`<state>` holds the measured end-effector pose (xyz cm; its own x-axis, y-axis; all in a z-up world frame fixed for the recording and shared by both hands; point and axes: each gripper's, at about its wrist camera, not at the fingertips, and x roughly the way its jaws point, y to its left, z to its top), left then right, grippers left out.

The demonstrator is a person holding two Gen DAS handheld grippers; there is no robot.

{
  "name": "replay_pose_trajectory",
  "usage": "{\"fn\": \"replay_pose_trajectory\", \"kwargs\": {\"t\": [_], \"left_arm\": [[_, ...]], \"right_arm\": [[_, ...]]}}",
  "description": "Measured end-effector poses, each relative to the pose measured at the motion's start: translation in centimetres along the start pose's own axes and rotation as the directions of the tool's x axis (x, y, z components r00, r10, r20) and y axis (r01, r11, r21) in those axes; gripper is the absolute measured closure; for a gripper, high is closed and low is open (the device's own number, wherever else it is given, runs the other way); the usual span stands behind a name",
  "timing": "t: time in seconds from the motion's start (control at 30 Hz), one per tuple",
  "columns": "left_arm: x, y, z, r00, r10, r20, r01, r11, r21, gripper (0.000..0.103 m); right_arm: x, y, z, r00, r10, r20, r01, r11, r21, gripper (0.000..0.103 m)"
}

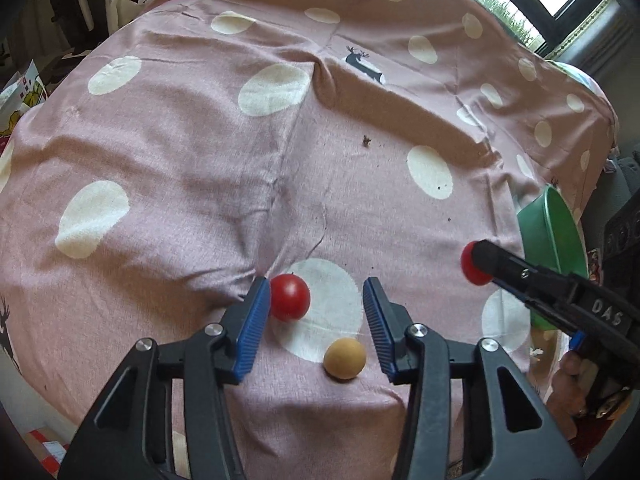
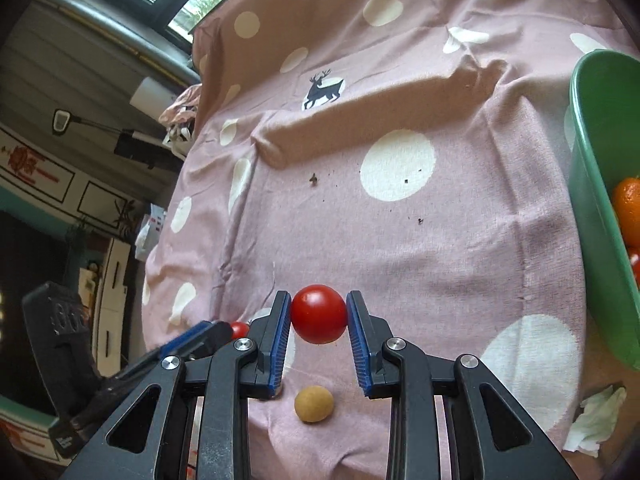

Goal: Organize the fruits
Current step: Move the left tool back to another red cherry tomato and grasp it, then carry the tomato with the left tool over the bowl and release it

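My right gripper [image 2: 319, 314] is shut on a red tomato [image 2: 319, 314] and holds it above the pink spotted cloth [image 2: 400, 240]; the same tomato shows at the right gripper's tip in the left wrist view [image 1: 474, 268]. My left gripper [image 1: 317, 312] is open over the cloth. A second red tomato [image 1: 290, 297] lies right beside its left finger. A small tan round fruit [image 1: 345, 359] lies between its fingers, nearer the right one, and shows below the right gripper [image 2: 314, 404]. A green bowl [image 2: 592, 208] at the right holds an orange [image 2: 628, 208].
The cloth covers a table and has raised folds [image 1: 400, 112] across its middle and small dark crumbs [image 1: 366, 142]. A crumpled white tissue [image 2: 596, 420] lies near the bowl. Room clutter and windows lie beyond the cloth's edges.
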<state>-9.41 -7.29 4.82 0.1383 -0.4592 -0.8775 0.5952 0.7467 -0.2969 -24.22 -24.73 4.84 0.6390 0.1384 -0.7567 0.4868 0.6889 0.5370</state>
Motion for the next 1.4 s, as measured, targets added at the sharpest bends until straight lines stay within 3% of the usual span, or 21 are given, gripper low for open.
{"fn": "replay_pose_trajectory", "kwargs": {"t": [0.1, 0.3, 0.47, 0.73, 0.93, 1.17, 1.4], "left_arm": [[0.6, -0.4, -0.4, 0.999, 0.048, 0.003, -0.048, 0.999, 0.022, 0.056], [1.5, -0.6, -0.5, 0.998, 0.068, -0.003, -0.068, 0.997, 0.022, 0.056], [2.4, -0.5, -0.9, 0.998, 0.065, 0.005, -0.065, 0.997, 0.031, 0.076], [1.9, -0.4, -1.2, 0.999, 0.043, 0.025, -0.044, 0.999, 0.008, 0.076], [-0.3, -2.3, -1.1, 0.994, 0.033, 0.107, -0.038, 0.998, 0.045, 0.076], [-3.1, -6.6, -0.7, 0.974, 0.012, 0.228, -0.041, 0.991, 0.127, 0.076], [-4.9, -12.6, -0.4, 0.949, -0.102, 0.300, 0.029, 0.971, 0.236, 0.076]], "right_arm": [[-0.4, -0.1, 0.2, 1.000, 0.023, 0.011, -0.024, 1.000, 0.007, 0.073], [-0.6, 0.0, 0.3, 0.999, 0.031, 0.011, -0.031, 0.999, 0.009, 0.073], [-0.8, -0.2, 0.2, 0.999, 0.031, 0.017, -0.031, 0.999, 0.021, 0.073], [-1.1, -0.3, 0.3, 0.999, 0.029, 0.024, -0.030, 0.999, 0.030, 0.073], [-2.1, -0.7, 0.3, 0.998, 0.028, 0.057, -0.030, 0.999, 0.036, 0.073], [-4.8, -1.6, 0.2, 0.989, -0.004, 0.147, -0.004, 0.999, 0.055, 0.073], [-9.3, -3.4, -0.5, 0.953, -0.076, 0.294, 0.047, 0.993, 0.104, 0.073]]}}
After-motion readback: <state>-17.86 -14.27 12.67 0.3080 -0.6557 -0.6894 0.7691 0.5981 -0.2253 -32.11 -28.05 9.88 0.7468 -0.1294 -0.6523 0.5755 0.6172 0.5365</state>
